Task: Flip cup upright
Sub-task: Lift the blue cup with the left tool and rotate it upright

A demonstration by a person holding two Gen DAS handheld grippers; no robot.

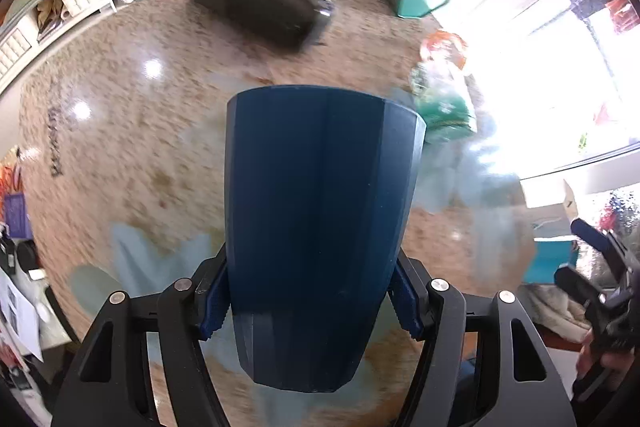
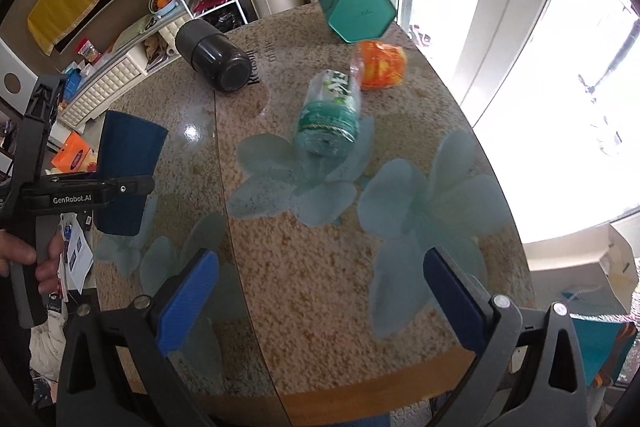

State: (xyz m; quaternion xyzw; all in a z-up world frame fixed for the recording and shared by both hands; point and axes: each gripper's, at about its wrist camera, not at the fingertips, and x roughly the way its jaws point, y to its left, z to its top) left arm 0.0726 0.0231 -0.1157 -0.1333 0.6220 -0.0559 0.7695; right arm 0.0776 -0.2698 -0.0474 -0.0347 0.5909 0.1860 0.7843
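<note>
Two blue pads of the left gripper (image 1: 312, 303) pinch the dark blue cup (image 1: 320, 227) above the worktop (image 2: 320, 287); the right gripper (image 2: 320, 291) hangs spread, empty, well apart.

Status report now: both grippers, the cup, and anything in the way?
Left gripper shut on blue cup, held above table. Right gripper open, holding nothing. Black tumbler, bottle and green box lie farther back.

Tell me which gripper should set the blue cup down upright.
Left. The left gripper is already clamped on the blue cup, holding it above the table. The right gripper hangs open and empty, away from the cup.
</note>
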